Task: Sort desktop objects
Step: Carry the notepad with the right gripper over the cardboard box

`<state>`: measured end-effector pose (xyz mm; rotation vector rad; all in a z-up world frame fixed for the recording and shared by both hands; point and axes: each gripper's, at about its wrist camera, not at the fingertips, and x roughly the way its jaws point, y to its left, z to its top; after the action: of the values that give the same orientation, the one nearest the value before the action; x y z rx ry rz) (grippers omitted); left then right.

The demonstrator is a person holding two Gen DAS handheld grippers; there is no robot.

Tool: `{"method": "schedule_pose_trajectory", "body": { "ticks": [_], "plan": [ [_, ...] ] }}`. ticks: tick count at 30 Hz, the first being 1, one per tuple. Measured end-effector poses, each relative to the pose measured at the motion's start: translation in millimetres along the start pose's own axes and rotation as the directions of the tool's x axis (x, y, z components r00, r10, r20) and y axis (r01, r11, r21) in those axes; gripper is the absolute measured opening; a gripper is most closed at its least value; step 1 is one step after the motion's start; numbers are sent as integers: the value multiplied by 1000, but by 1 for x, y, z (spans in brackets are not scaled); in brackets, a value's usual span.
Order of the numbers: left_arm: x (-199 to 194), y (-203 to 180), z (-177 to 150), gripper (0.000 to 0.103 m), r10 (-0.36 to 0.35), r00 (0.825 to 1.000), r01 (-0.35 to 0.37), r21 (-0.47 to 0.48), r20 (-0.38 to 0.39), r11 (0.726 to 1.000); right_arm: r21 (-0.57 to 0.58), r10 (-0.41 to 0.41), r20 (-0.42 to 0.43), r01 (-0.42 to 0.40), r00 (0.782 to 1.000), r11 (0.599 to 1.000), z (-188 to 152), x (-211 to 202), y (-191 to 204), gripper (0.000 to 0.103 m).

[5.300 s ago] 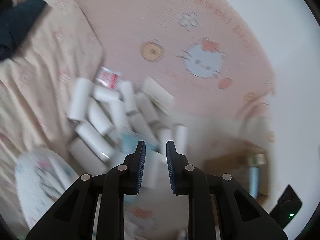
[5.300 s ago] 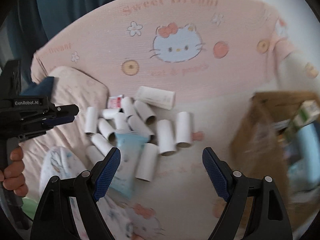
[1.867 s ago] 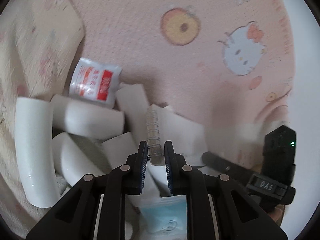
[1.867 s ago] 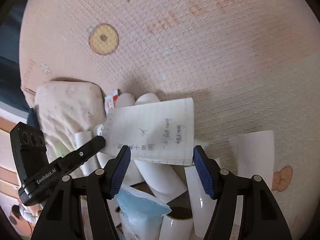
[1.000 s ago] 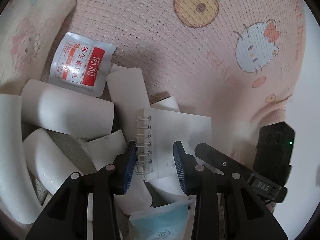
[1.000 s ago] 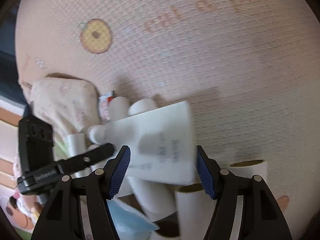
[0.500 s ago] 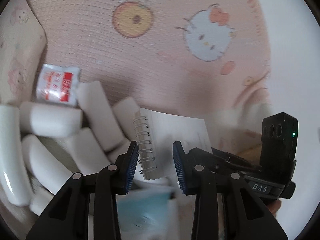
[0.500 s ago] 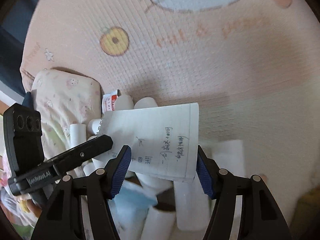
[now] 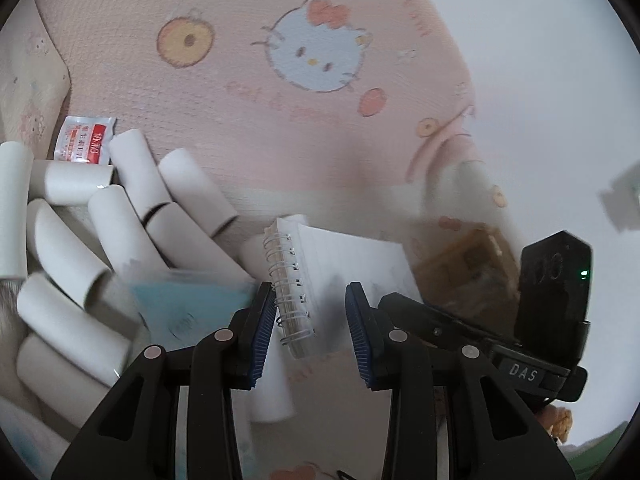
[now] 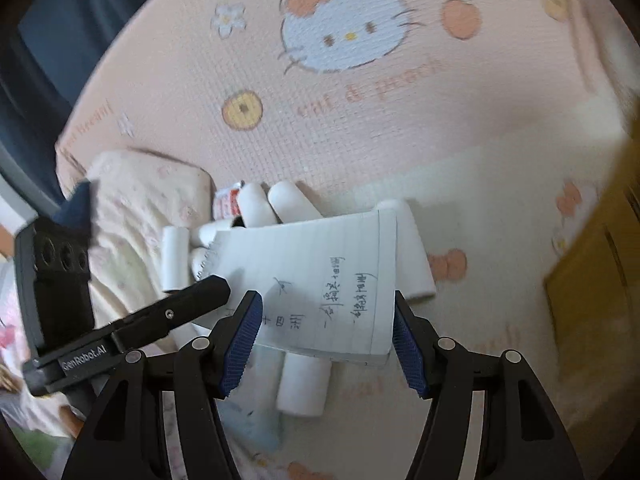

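Observation:
A small spiral notepad (image 10: 320,284) with handwriting is clamped across its width between the blue pads of my right gripper (image 10: 326,332), held above the bed. In the left wrist view the notepad (image 9: 340,272) sits between the fingers of my left gripper (image 9: 310,326), which is open; its spiral binding lies against the left pad. Several white cardboard tubes (image 9: 120,236) lie in a pile on the left, with a light blue packet (image 9: 188,304) on them. The tubes (image 10: 276,204) also show behind the notepad in the right wrist view.
A pink Hello Kitty sheet (image 9: 312,64) covers the surface. A red and white sachet (image 9: 84,140) lies at the pile's far edge. A brown cardboard box (image 9: 468,272) stands at the right, also at the right edge of the right wrist view (image 10: 596,280). A pale pillow (image 10: 140,200) lies left.
My left gripper has let go of the notepad's spiral edge and opened. My right gripper has closed on the notepad and lifted it away from the tube pile, toward the box side.

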<state>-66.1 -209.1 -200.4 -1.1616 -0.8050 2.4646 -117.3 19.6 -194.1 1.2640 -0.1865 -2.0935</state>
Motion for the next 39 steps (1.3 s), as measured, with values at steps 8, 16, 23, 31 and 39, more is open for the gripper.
{"method": "schedule_pose_trajectory", "body": {
  "ticks": [8,16,23,31,39],
  "plan": [
    [-19,-46,-29,39,-72,997,72,7,24,997,-4,-8,56,8,998,1000,-16,-52,-3,62],
    [-22,-102,-17,39,-98,994,95,80,38,992,-40,-84,149,91,985,995,-15,-108,-8,61],
    [1,-157,1,39,-134,991,128,162,26,978,17,-124,261,123,957,992,-1,-157,-36,62],
    [53,-243,15,39,-151,987,161,314,-54,936,141,-250,301,216,920,966,0,-204,-85,61],
    [100,-306,19,39,-184,974,220,375,-131,901,270,-328,286,252,900,929,-1,-236,-142,61]
  ]
}}
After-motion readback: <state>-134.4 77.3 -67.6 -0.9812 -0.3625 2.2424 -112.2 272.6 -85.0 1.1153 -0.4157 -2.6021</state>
